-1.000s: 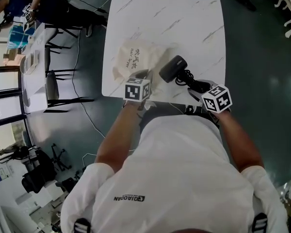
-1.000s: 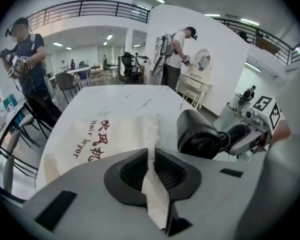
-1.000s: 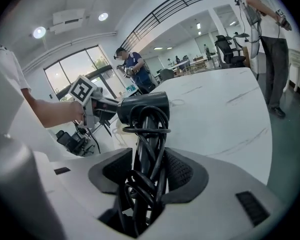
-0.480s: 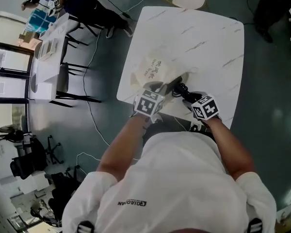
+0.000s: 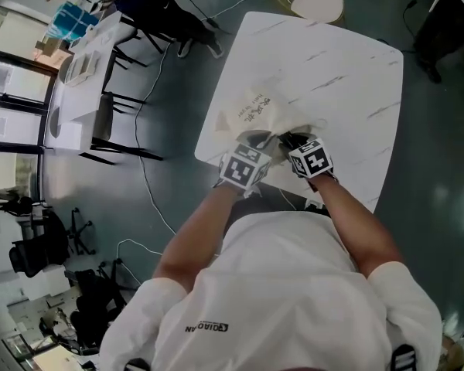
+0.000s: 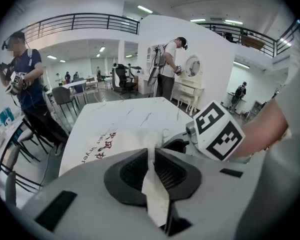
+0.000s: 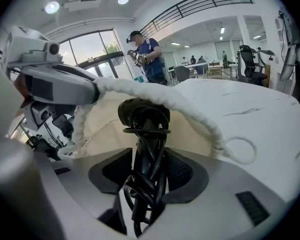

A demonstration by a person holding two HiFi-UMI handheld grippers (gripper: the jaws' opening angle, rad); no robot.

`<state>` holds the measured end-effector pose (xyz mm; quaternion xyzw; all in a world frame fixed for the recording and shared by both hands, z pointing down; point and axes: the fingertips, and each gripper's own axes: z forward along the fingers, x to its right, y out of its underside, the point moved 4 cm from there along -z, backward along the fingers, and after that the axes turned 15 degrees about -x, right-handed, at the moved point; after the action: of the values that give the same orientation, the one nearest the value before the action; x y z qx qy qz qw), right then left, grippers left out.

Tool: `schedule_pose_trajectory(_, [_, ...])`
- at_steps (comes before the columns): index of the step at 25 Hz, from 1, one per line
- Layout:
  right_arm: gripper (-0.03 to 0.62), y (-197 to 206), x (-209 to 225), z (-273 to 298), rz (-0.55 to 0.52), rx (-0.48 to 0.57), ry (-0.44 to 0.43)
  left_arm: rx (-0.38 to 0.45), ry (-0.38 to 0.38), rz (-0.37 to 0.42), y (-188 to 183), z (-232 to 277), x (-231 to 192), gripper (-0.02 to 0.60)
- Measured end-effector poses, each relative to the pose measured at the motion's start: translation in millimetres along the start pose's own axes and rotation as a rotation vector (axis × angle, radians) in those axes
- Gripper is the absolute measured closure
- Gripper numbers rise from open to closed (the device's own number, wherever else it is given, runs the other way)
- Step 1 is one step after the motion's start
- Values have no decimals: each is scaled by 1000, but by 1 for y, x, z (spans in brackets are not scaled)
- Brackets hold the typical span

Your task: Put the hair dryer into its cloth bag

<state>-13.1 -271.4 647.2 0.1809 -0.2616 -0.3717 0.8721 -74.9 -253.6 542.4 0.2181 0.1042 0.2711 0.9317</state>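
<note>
We see the left hand-held gripper [image 6: 153,170] almost closed, its pads pinching a narrow fold of the cloth bag [image 5: 257,108] at the rim. That edge is held up off the bench [image 5: 336,76], so the mouth gapes toward us. The right hand-held gripper [image 7: 147,170] has its jaws set wide and clamped on the handle of the hair dryer [image 7: 142,115], with the black cable [image 7: 140,204] wound round the handle and bunched between the pads. The dryer's head sits right at the bag's mouth, just under the lifted rim, with cream lining behind it (how far it is inside we can't tell). The thick white drawstring [image 7: 200,119] arcs from the left hand-held gripper over the dryer and ends in a loop lying on the bench at the right. In the head view the two hand-held grippers sit close together at the near edge of the bench. The bag lies flat beyond them, printed side up, pointing toward the far left corner. The rest of the white marbled top is bare.
</note>
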Motion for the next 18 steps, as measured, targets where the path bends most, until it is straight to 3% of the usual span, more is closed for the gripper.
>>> schedule_pose_trajectory(18, [376, -77, 23, 73, -143, -22, 107, -16, 81, -56, -4, 11, -51, 522])
